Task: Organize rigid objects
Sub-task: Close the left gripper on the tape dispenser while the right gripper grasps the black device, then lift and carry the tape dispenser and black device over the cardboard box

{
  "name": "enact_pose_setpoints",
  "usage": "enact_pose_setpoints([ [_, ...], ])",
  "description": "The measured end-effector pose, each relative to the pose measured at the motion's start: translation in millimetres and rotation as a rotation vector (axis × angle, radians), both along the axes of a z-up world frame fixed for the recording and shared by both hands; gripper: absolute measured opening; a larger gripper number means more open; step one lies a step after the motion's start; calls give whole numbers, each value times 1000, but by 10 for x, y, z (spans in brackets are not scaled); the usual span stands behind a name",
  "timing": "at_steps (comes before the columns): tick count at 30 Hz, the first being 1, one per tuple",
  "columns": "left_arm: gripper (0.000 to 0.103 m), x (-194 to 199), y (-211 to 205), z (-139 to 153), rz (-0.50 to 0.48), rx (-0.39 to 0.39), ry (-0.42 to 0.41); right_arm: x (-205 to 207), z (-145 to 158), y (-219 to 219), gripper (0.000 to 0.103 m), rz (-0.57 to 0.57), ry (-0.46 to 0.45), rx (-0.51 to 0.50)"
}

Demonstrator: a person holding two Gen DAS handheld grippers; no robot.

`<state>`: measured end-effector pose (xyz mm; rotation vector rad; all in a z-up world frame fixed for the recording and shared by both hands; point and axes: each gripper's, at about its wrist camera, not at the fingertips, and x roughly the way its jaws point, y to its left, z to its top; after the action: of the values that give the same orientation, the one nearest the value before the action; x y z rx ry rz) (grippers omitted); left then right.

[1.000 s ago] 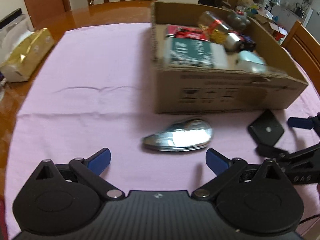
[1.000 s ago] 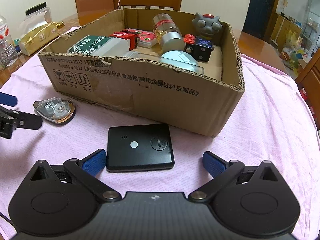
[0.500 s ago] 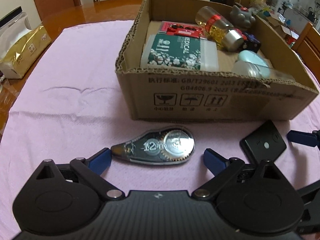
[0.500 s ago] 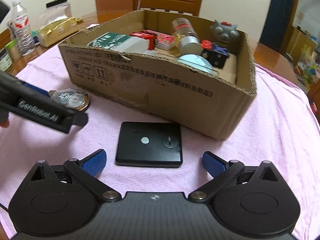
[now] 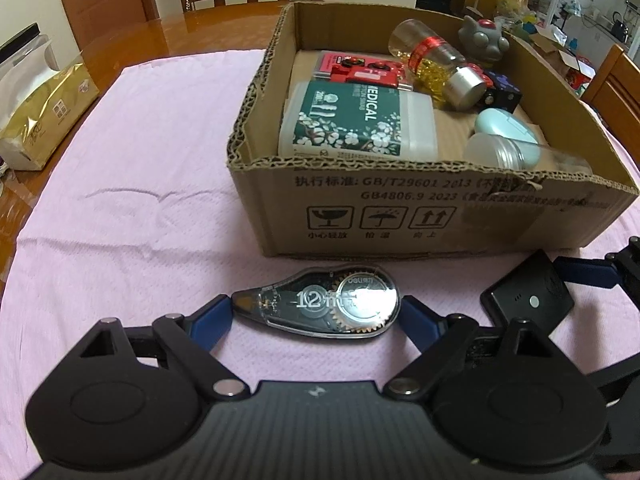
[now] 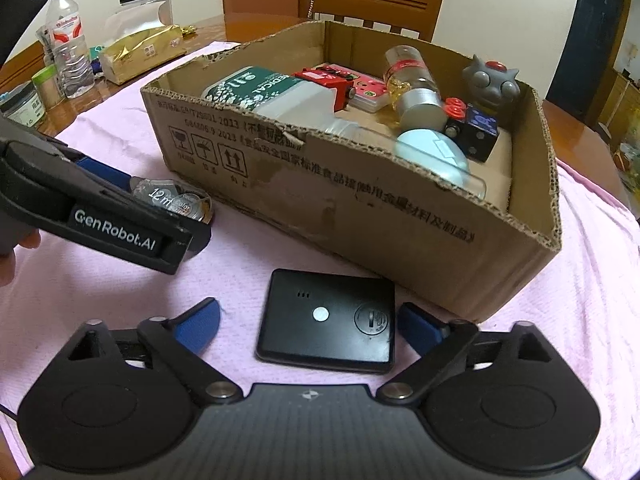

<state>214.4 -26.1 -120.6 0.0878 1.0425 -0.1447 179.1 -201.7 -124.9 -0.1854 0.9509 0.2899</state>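
A clear correction-tape dispenser (image 5: 332, 306) lies on the pink cloth in front of the cardboard box (image 5: 440, 216). My left gripper (image 5: 316, 316) is open, its blue pads (image 5: 212, 322) on either side of the dispenser, touching or nearly touching its ends. A flat black device (image 6: 330, 326) lies on the cloth by the box's near wall (image 6: 360, 208). My right gripper (image 6: 308, 330) is open around it, the right pad close to its edge. The dispenser (image 6: 176, 200) and left gripper (image 6: 116, 216) also show in the right wrist view. The black device (image 5: 528, 300) shows in the left wrist view.
The box holds a medical bottle (image 5: 352, 124), a jar of yellow capsules (image 5: 432, 64), a red toy (image 5: 364, 72), a grey figure (image 5: 482, 40) and a pale blue case (image 5: 506, 130). A gold tissue pack (image 5: 44, 116), water bottle (image 6: 68, 44) and jars (image 6: 24, 108) stand at the left.
Both grippers moved forward and down. The left now straddles the tape dispenser; the right now straddles the black device. Both stay open.
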Motion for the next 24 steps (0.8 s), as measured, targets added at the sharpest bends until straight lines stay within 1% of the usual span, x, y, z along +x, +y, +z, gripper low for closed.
enact_pose_setpoints([
  [1, 89, 2, 0, 0, -3, 0, -1, 8, 6, -1, 91, -5, 2, -2],
  [3, 89, 8, 1, 0, -9, 0, 0, 15, 18, -3, 84, -18, -1, -3],
  [4, 89, 12, 2, 0, -12, 0, 1, 20, 26, -3, 83, -21, 0, -4],
  [5, 89, 14, 3, 0, -16, 1, 2, 20, 33, -9, 77, -24, -3, -4],
  [6, 89, 16, 5, -1, -21, 1, 2, 26, 42, -11, 74, -27, 0, -3],
  [14, 89, -5, 19, 20, -87, 23, 18, 29, 59, 4, 74, -31, 22, -8],
  [19, 89, -64, 20, 79, -161, 56, 14, -15, 116, -5, 74, -15, 30, -16],
  [24, 89, -114, 41, 215, -237, 68, 11, -61, 223, -33, 74, 11, 24, -35],
])
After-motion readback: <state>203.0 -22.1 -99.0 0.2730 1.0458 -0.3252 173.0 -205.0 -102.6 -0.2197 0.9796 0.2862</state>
